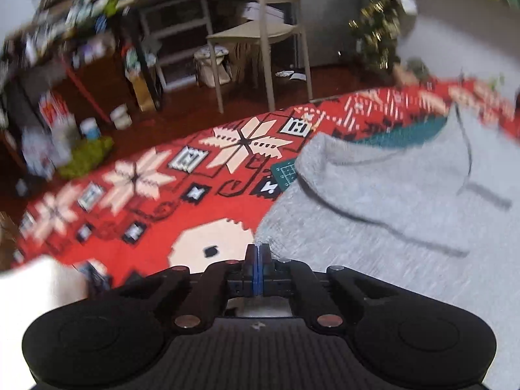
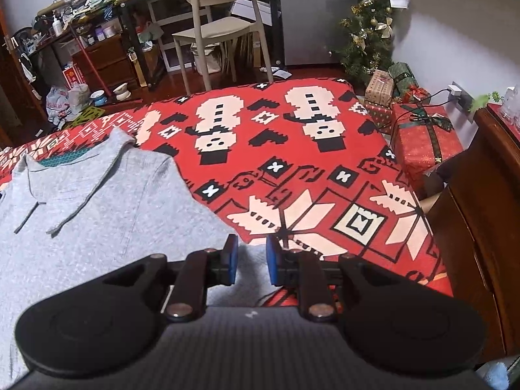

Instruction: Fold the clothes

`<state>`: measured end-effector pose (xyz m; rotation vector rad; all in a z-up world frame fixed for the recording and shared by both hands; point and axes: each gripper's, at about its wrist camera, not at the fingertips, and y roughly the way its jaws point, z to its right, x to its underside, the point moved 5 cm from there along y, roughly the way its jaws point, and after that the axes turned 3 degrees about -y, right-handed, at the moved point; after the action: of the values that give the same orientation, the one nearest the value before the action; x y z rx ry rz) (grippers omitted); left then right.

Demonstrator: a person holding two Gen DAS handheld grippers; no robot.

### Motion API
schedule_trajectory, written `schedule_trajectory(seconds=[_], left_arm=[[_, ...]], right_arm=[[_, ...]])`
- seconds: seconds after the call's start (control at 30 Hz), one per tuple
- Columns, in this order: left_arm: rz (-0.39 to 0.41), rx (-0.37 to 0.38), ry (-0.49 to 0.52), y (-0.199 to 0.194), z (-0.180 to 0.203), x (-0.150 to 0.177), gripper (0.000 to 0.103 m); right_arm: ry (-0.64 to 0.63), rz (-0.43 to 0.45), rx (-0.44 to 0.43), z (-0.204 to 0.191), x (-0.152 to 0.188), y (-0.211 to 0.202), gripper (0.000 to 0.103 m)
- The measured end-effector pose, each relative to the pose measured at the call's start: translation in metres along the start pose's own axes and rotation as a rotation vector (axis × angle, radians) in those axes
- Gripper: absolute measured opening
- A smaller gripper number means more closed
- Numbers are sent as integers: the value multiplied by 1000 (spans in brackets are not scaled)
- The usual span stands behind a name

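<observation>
- While the grey collared sweater (image 2: 81, 201) lay collar-up at ten o'clock on the red patterned blanket (image 2: 325, 169), the left gripper (image 1: 257, 253) was pinched together, empty.
- The right gripper (image 2: 250, 256) gaped narrowly over its hem edge; likely a grasp beginning a fold.

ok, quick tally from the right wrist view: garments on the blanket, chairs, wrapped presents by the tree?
Grey collared sweater on the red patterned blanket: 1
Beige chair: 1
Wrapped presents by the Christmas tree: 4 clearly visible, namely a large red one, a small red one, a kraft-paper one and a green one; a smaller red item beside them is unclear
Total: 6
</observation>
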<state>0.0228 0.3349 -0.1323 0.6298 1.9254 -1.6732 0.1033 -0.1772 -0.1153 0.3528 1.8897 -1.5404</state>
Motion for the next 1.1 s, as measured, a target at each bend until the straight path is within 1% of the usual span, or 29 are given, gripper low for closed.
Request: schedule_trajectory(seconds=[0.23, 0.3, 0.33, 0.4, 0.47, 0.57, 0.7, 0.8, 0.9, 1.03, 1.1], left_arm=[[19, -113, 35, 5, -9, -1, 1], [20, -141, 38, 5, -10, 0, 12], [17, -143, 31, 3, -11, 0, 16], [16, -130, 16, -6, -14, 2, 30], [17, -119, 6, -19, -17, 4, 33], [4, -97, -12, -45, -22, 12, 33], [-18, -43, -47, -85, -17, 31, 34], [-26, 39, -96, -112, -3, 50, 34], [-17, 97, -142, -135, 16, 70, 34], [-33, 165, -232, -155, 34, 99, 34], [-37, 183, -259, -161, 42, 113, 34]], right_arm=[[11, 8, -20, -7, -3, -5, 21], [20, 9, -34, -11, -3, -9, 23], [20, 10, -40, -13, -4, -13, 25], [12, 13, -54, -20, -4, -22, 29], [1, 14, -71, -28, -4, -33, 30], [-5, -3, -92, -42, 3, -47, 30], [6, -42, -97, -56, 26, -59, 30], [13, -71, -100, -66, 44, -69, 30], [21, -100, -104, -76, 62, -78, 30], [51, -126, -115, -90, 86, -91, 30], [54, -131, -130, -99, 96, -98, 30]])
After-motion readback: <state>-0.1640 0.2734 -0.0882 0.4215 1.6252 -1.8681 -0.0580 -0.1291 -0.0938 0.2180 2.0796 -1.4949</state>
